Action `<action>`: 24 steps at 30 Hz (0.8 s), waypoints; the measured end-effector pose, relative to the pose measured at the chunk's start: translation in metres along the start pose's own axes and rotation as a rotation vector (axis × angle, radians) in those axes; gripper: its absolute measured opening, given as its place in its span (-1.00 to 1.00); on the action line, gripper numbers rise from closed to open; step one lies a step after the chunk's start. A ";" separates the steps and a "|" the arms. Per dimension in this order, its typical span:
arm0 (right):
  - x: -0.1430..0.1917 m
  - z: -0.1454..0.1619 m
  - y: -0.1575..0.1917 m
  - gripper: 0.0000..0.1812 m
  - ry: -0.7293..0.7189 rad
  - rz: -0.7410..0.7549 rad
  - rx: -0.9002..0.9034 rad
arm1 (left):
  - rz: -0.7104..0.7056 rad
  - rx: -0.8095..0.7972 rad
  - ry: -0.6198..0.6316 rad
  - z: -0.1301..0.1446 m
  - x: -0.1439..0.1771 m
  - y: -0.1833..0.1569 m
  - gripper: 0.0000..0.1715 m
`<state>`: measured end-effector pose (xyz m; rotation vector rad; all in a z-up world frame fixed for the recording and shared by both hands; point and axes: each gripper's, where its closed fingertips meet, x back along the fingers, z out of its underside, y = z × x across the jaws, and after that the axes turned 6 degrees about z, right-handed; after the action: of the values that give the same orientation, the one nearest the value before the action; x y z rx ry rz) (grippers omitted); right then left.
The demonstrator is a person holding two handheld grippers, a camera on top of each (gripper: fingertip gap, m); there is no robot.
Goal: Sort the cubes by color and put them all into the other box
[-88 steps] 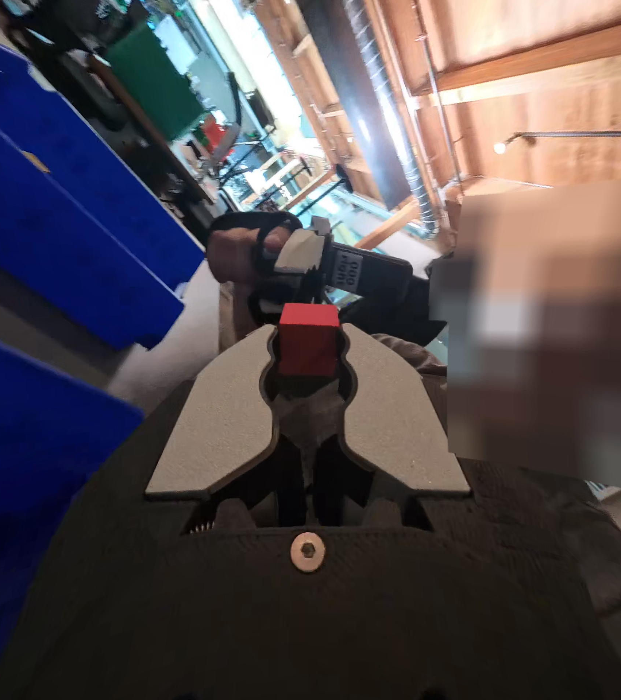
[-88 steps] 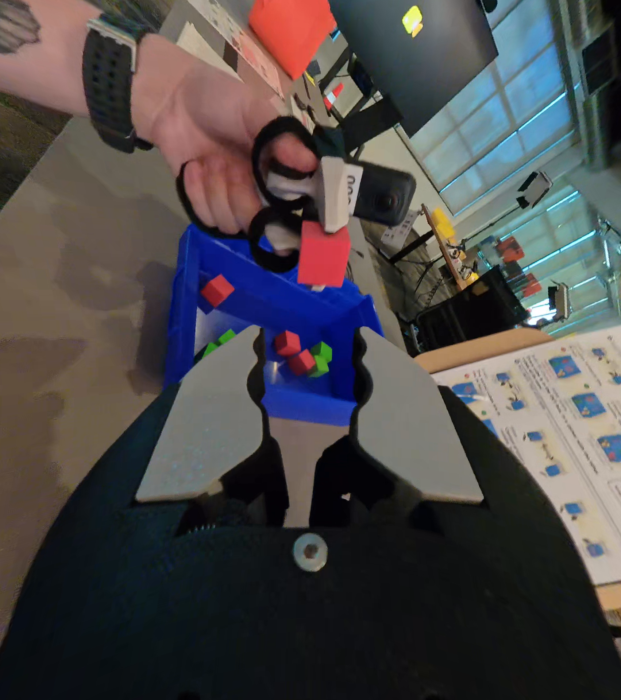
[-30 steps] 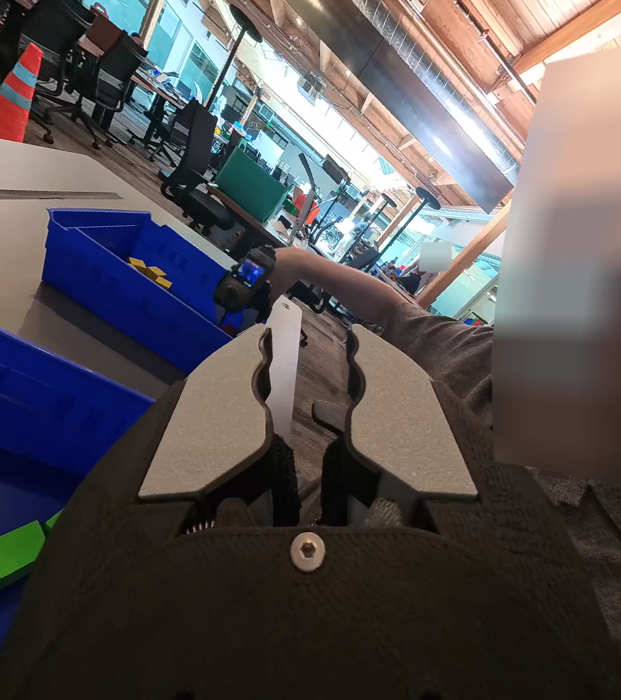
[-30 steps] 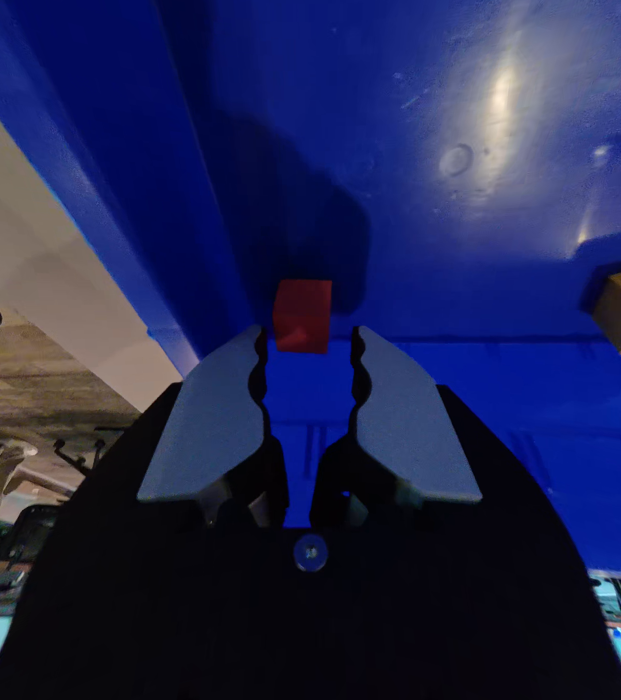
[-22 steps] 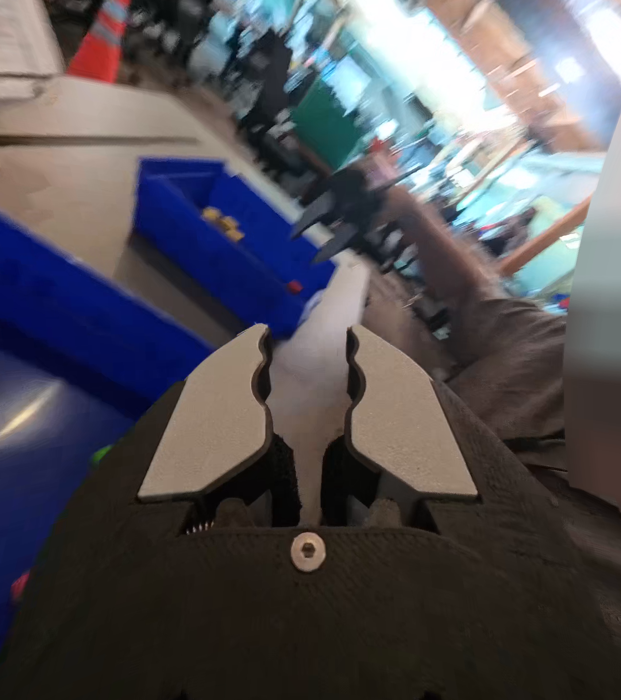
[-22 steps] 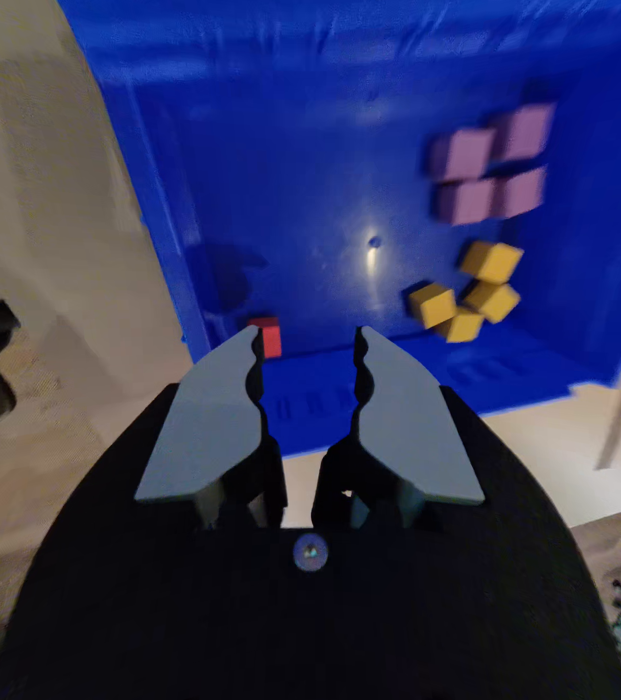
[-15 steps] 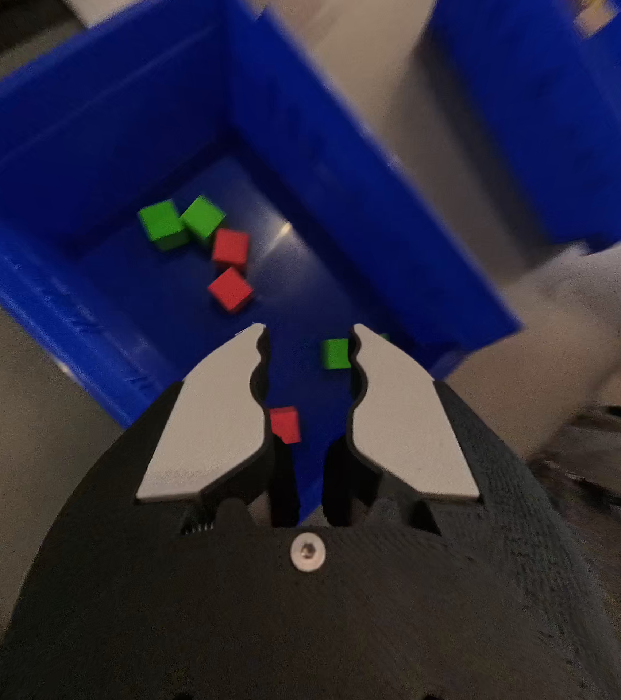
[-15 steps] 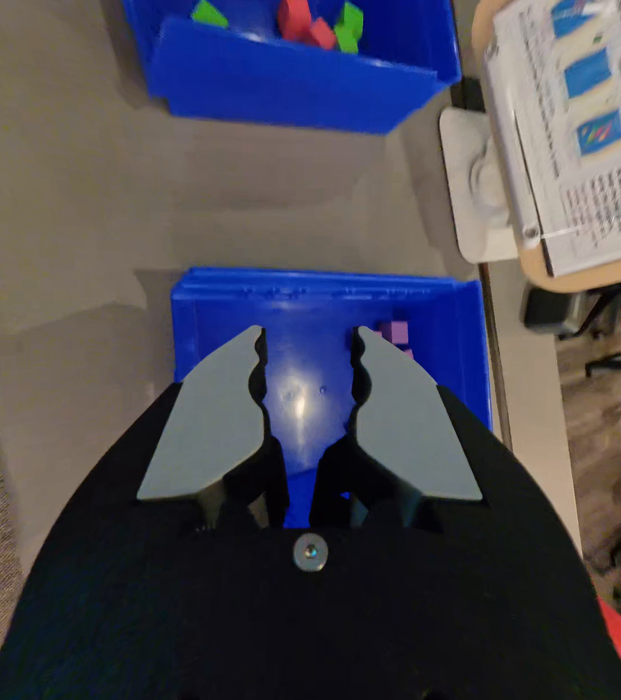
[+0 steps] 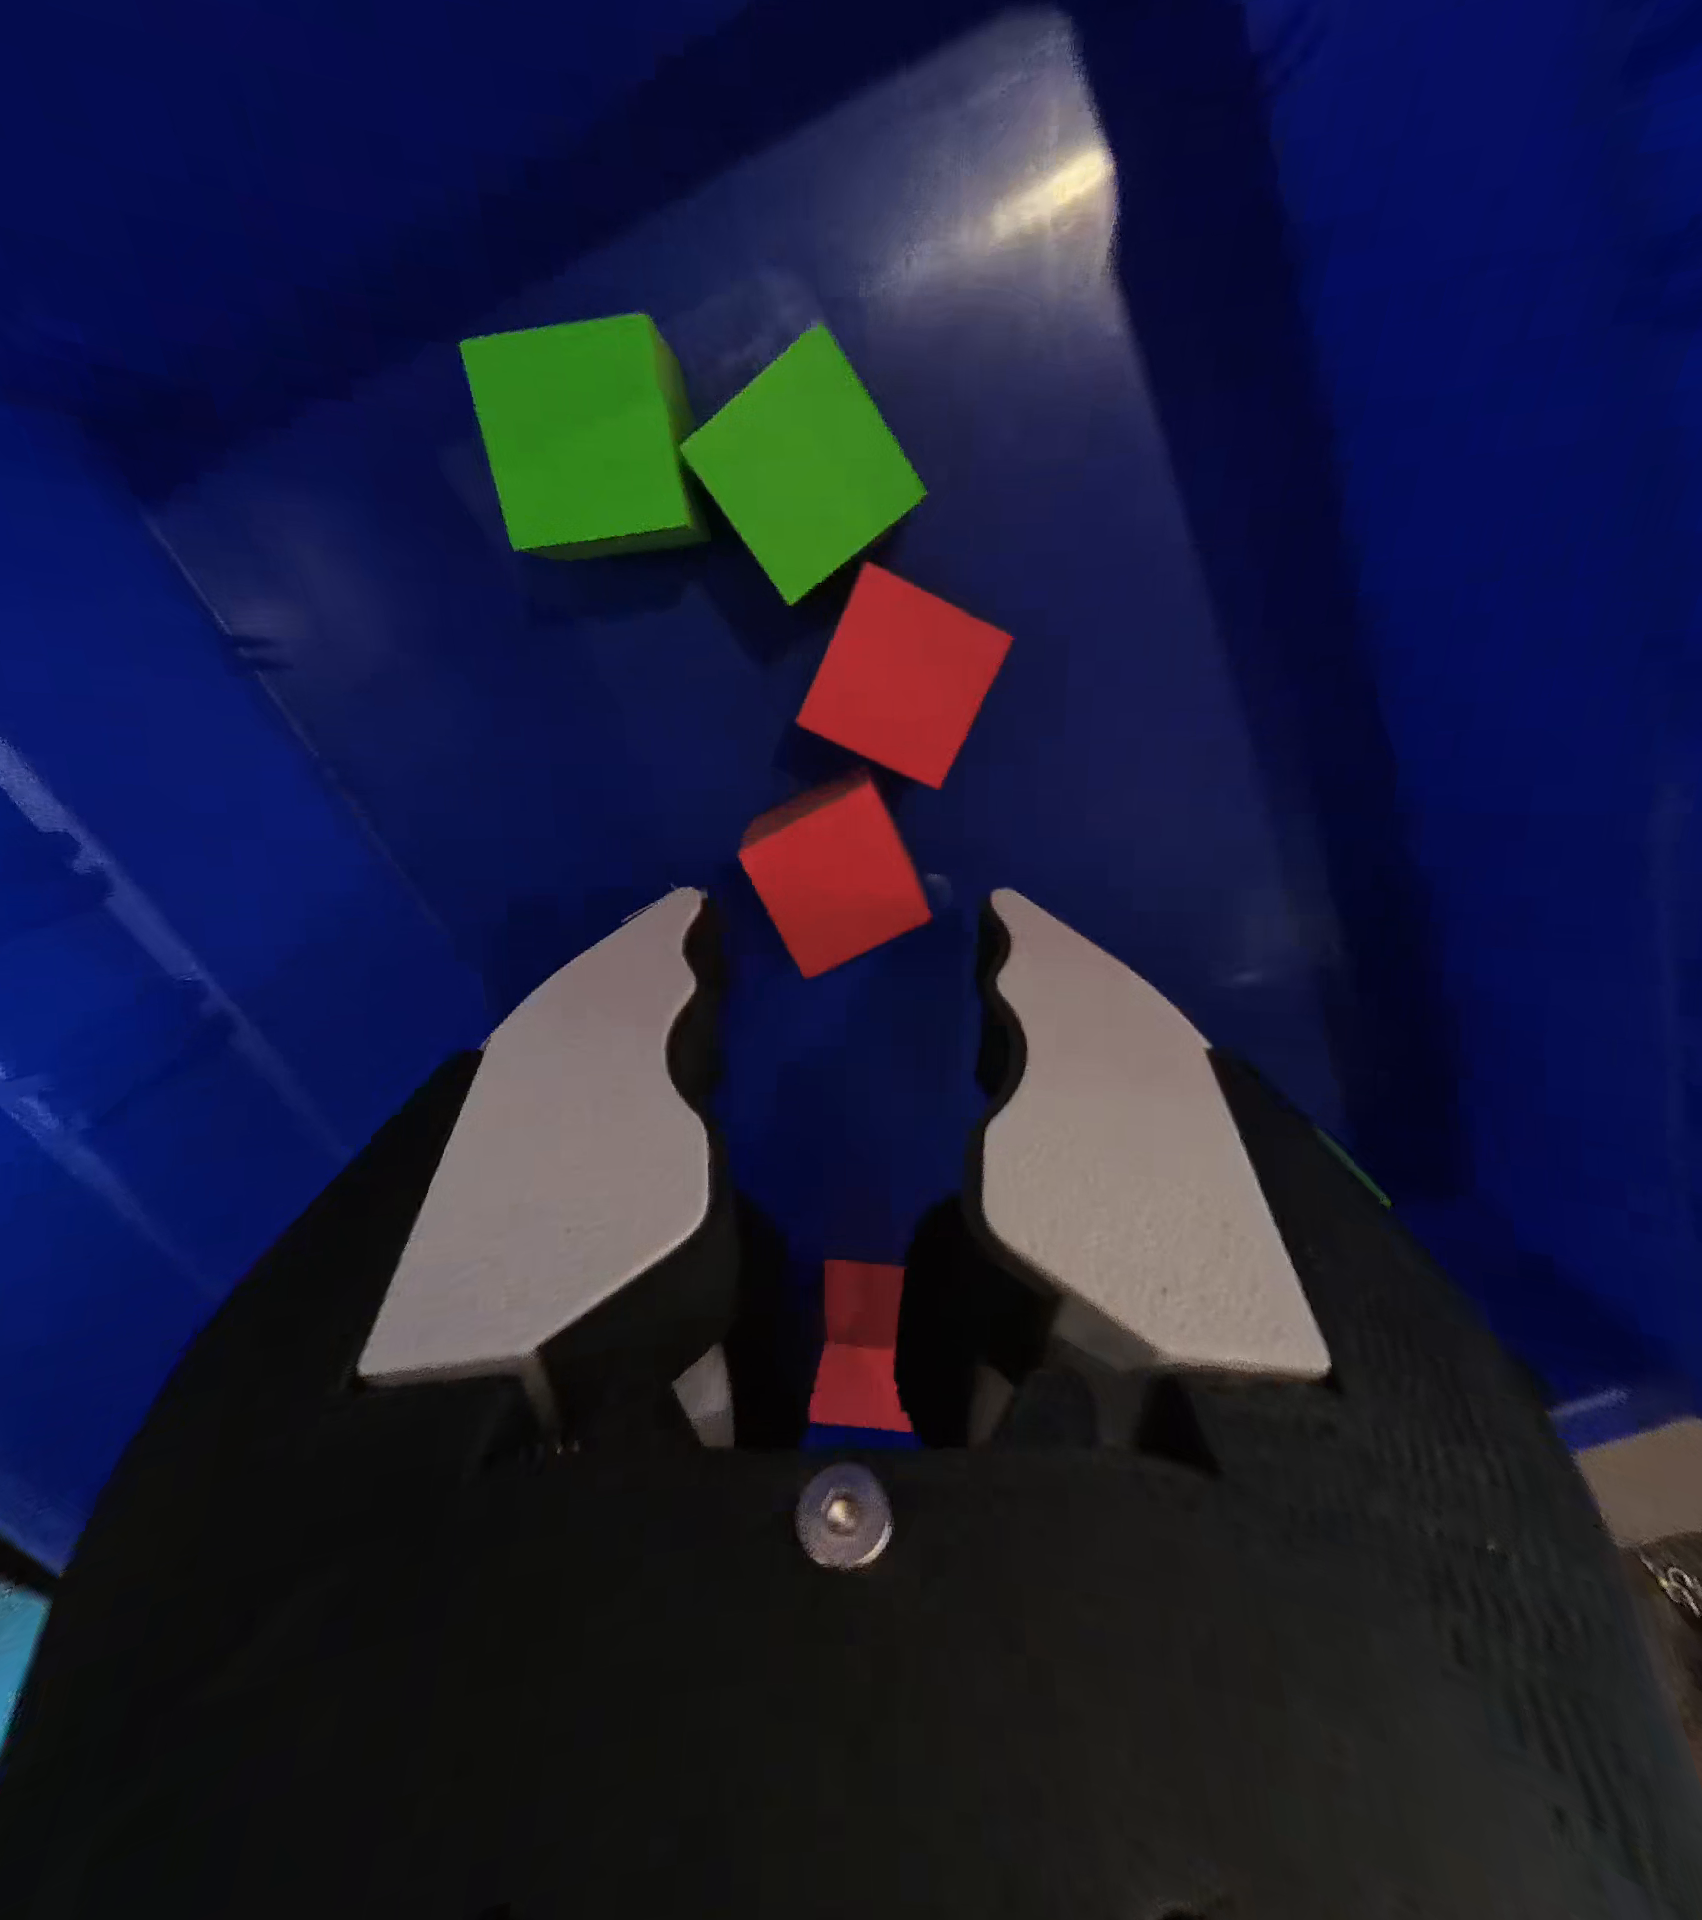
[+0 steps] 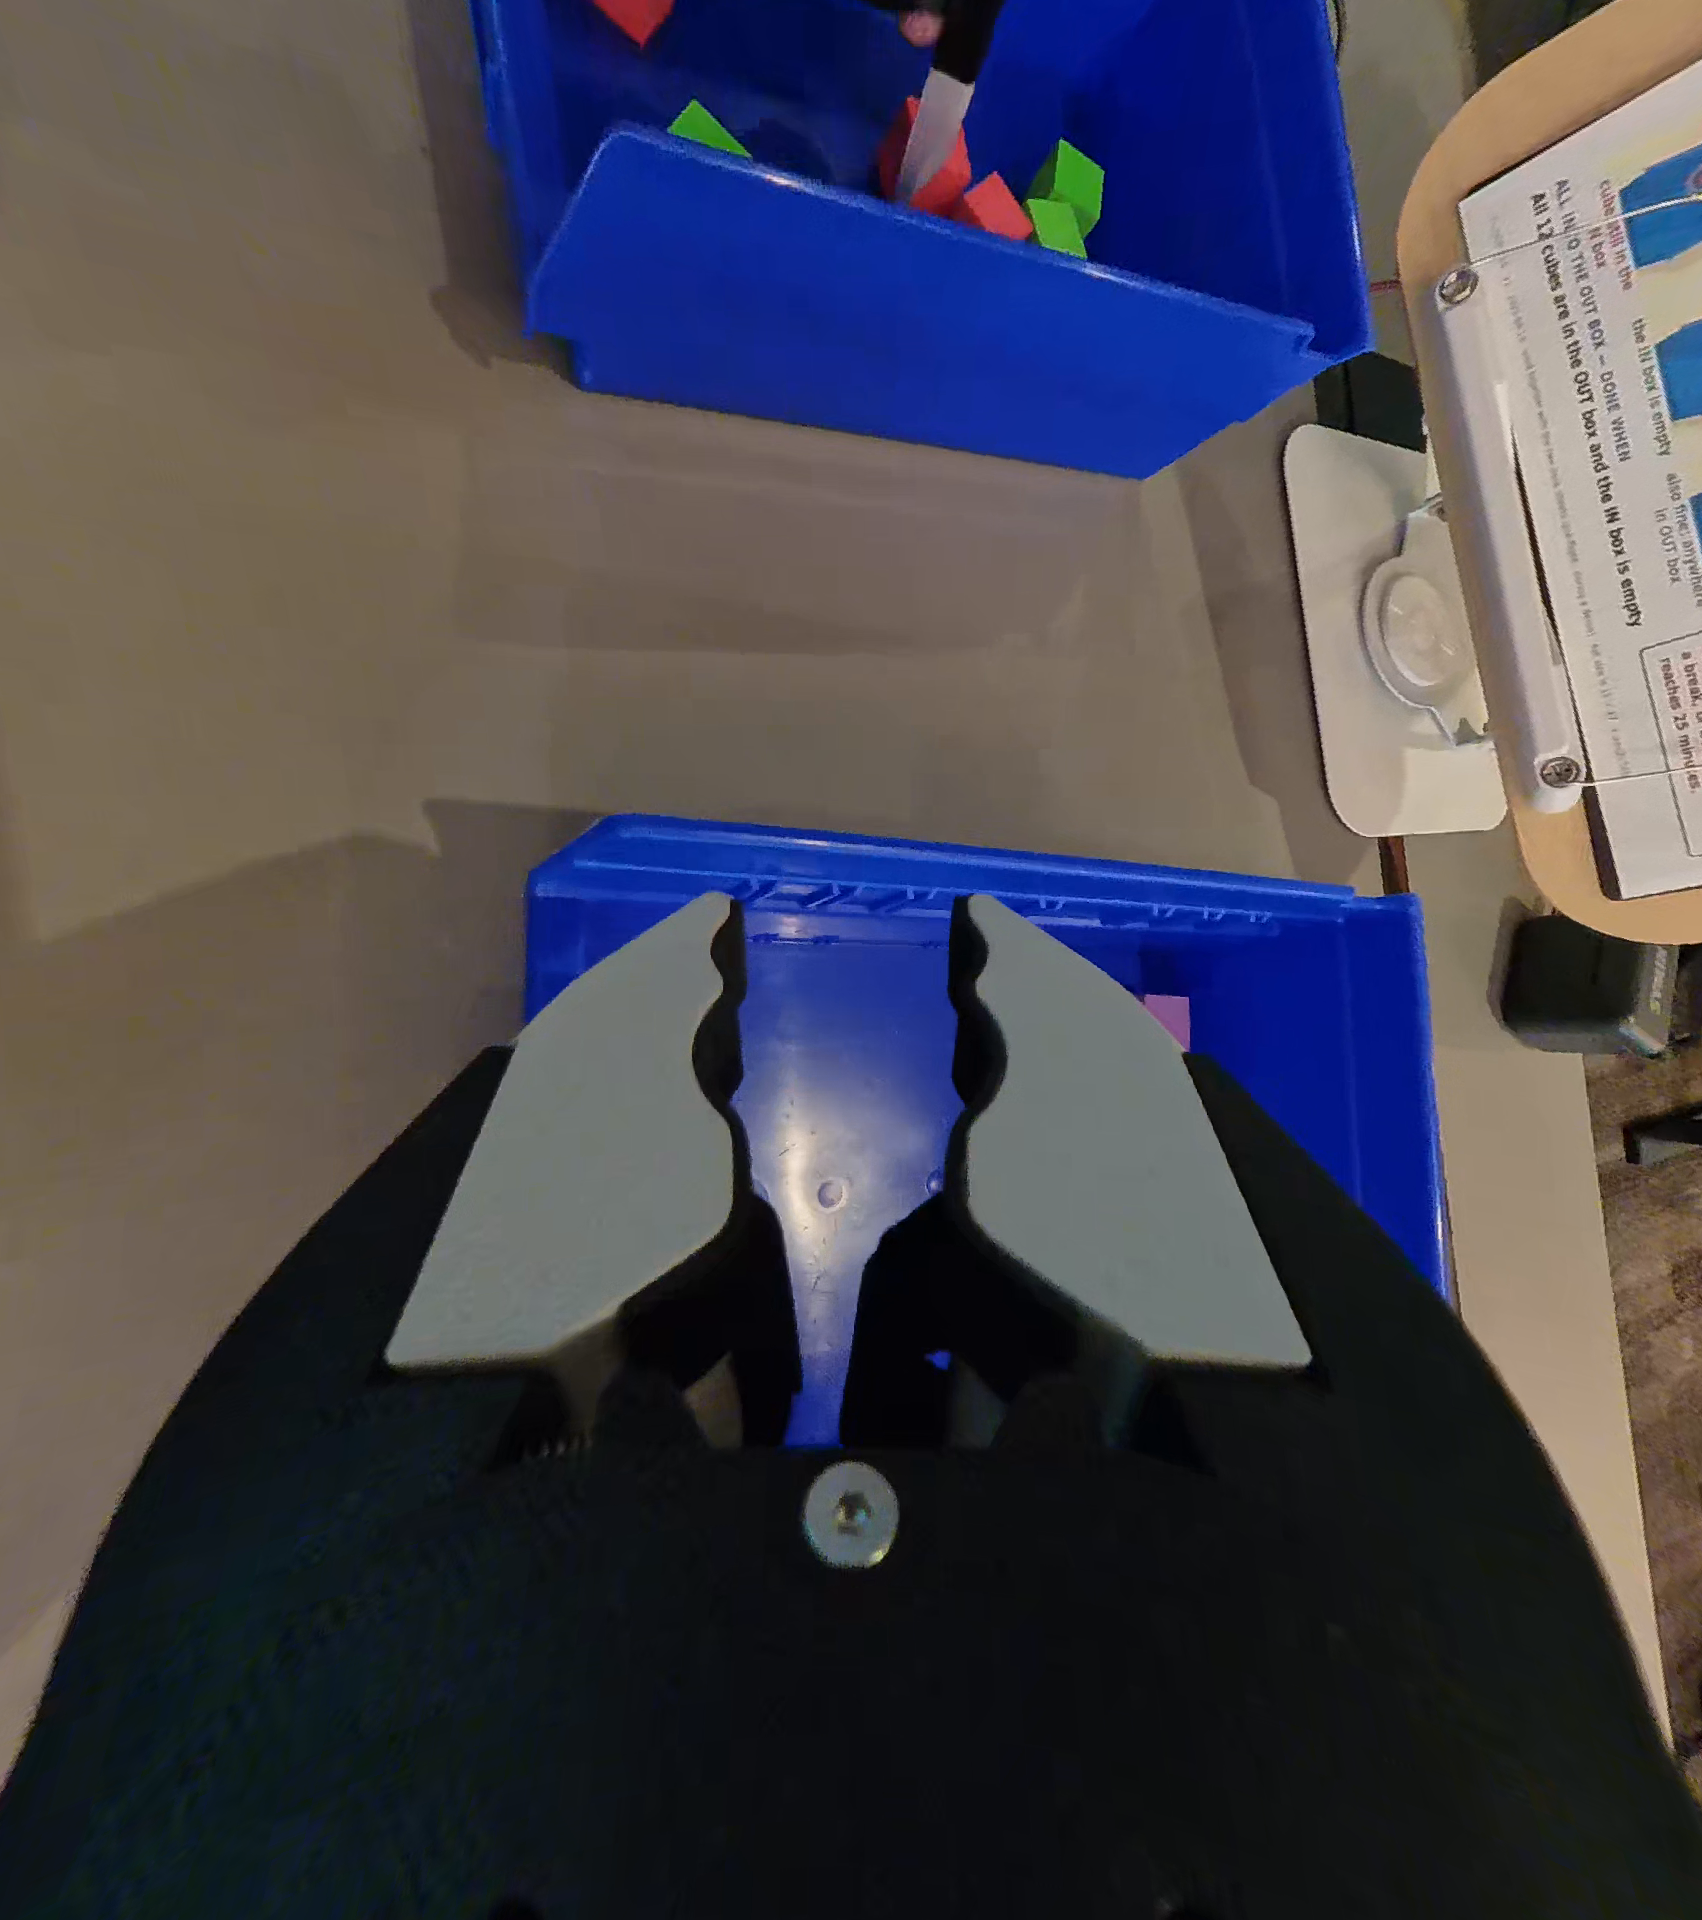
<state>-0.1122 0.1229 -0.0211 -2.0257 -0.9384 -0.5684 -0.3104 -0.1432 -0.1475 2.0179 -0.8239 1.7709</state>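
Note:
My left gripper (image 9: 842, 909) is open and empty, low inside a blue bin (image 9: 151, 935). A red cube (image 9: 831, 878) lies just past its fingertips, level with the gap, untouched. A second red cube (image 9: 904, 675) and two green cubes (image 9: 582, 431) (image 9: 800, 462) lie beyond it. Another red cube (image 9: 862, 1345) shows under the jaws. My right gripper (image 10: 842, 914) is open and empty above a nearer blue bin (image 10: 1377, 1039) that holds a purple cube (image 10: 1167, 1013). The far bin (image 10: 930, 322) shows the left gripper's fingers (image 10: 940, 125) among red and green cubes.
Both bins stand on a grey table (image 10: 203, 623). A white stand (image 10: 1387, 634) carrying a printed instruction sheet (image 10: 1678, 468) on a wooden board sits at the right. Beyond the table's right edge is carpeted floor (image 10: 1699, 1299) with chair legs.
My left gripper gave up the red cube it held, swung over and dropped deep into the red-and-green bin. My right gripper left a red cube in the nearer bin and rose above it.

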 end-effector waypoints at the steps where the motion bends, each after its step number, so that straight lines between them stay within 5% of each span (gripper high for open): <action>1: 0.000 -0.001 0.000 -0.59 -0.005 0.001 0.002 | -0.009 0.013 0.007 0.000 -0.002 0.002 -0.44; 14: -0.005 -0.014 0.007 -0.63 -0.023 -0.011 0.052 | 0.125 0.074 -0.074 -0.003 0.002 0.000 -0.61; 16: -0.008 -0.022 0.008 -0.63 -0.054 0.000 0.066 | 0.341 0.057 -0.206 -0.009 0.025 -0.027 -0.61; 19: -0.021 -0.053 0.009 -0.61 -0.201 0.057 0.081 | 0.908 0.019 -0.441 -0.012 0.092 -0.088 -0.61; 21: -0.030 -0.081 0.006 -0.56 -0.333 0.132 0.094 | 1.223 -0.028 -0.512 0.001 0.133 -0.117 -0.61; 24: -0.038 -0.132 0.007 -0.43 -0.530 0.150 0.012 | 1.496 -0.116 -0.547 0.022 0.167 -0.148 -0.62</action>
<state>-0.1382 -0.0037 0.0253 -2.2578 -1.0709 0.0675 -0.1918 -0.0756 0.0302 1.8041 -3.0480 1.4472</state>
